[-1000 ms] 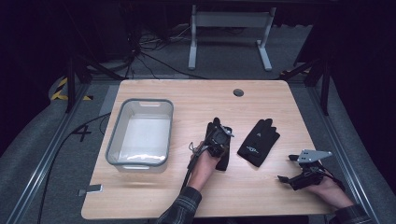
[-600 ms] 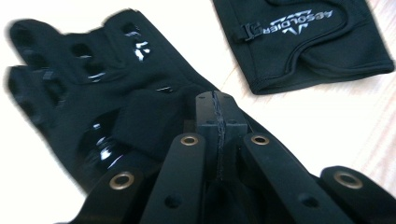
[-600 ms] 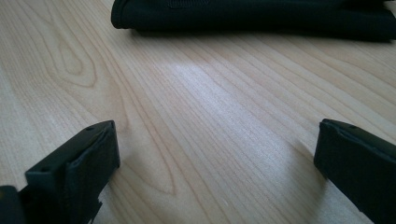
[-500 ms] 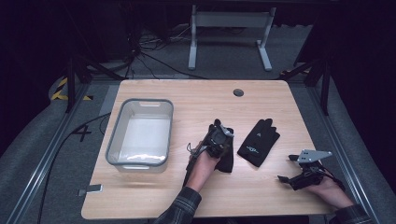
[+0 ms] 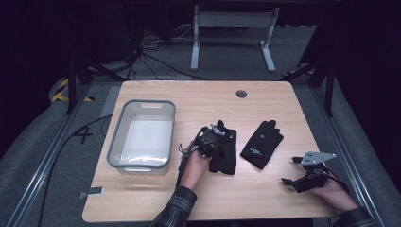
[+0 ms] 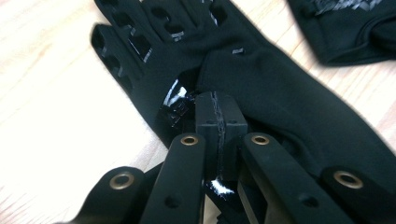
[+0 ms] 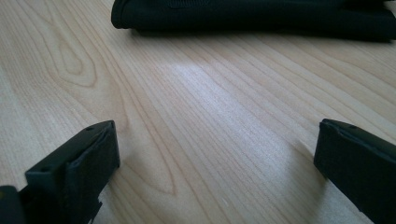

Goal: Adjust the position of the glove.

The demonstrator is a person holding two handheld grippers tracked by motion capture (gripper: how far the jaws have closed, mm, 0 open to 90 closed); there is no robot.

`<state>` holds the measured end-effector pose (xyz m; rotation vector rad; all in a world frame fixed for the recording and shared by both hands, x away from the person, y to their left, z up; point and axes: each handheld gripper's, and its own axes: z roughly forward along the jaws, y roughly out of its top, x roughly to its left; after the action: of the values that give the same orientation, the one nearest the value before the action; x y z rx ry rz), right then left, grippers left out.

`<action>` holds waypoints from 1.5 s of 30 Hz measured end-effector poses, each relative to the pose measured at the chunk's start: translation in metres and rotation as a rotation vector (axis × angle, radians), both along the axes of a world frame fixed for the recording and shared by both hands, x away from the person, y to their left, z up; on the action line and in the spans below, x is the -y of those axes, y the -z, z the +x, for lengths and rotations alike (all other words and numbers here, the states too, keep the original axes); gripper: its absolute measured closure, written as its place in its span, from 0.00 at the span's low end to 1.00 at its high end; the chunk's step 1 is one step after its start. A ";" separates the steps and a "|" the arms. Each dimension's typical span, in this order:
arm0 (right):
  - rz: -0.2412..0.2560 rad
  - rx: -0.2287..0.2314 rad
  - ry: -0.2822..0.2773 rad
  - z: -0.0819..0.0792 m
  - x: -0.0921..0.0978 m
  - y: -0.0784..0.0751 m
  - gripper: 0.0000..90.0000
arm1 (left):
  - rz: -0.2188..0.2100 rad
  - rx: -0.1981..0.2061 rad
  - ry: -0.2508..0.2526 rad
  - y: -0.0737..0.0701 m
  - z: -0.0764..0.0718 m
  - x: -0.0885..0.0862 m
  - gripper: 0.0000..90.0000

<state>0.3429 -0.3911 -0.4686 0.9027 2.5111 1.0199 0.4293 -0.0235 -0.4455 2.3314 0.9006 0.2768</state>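
Black glove point(image 5: 226, 151) is lying flat on the wooden table point(image 5: 198, 198), fingers pointing away from the person, just right of the clear plastic bin point(image 5: 142, 135). In the left gripper view the glove point(image 6: 261, 84) is showing glossy grip patches on its fingers and palm.

Left gripper point(image 5: 210, 139) is sitting over the glove's near-left part. Its jaws are pressed together, pads meeting face to face, with glove fabric bunching around the tips point(image 6: 219, 123); it seems to be pinching a fold near the palm, though how much cloth is actually caught I cannot tell. Likely grip is low on the body so the whole glove can lift in one piece.

Second glove point(image 5: 261, 143) is lying just right of the first, apart from it, angled.

Right gripper point(image 5: 307, 177) is resting near the table's right front edge, well apart from both gloves. Its jaws are spread wide over bare wood point(image 7: 210, 116), holding nothing; probably parked clear while the left works.

Bin is standing empty, a likely destination.
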 end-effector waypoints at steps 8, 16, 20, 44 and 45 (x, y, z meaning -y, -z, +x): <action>0.000 0.000 0.000 0.000 0.000 0.000 0.01 | 0.028 0.000 0.011 0.003 -0.002 0.005 1.00; 0.000 0.000 0.000 0.000 0.000 0.000 0.01 | 0.039 -0.006 0.061 0.003 -0.019 0.007 1.00; 0.000 0.000 0.000 0.000 0.000 0.000 0.01 | 0.041 -0.003 0.092 0.003 -0.031 0.009 1.00; 0.000 0.000 0.000 0.000 0.000 0.000 0.01 | -0.026 -0.044 0.175 0.007 -0.082 0.008 1.00; 0.000 0.000 0.000 0.000 0.000 0.000 0.01 | -0.027 -0.042 0.177 0.007 -0.081 0.008 1.00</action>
<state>0.3429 -0.3911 -0.4687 0.9027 2.5108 1.0200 0.3479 -0.0316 -0.4522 2.3813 0.7080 0.1414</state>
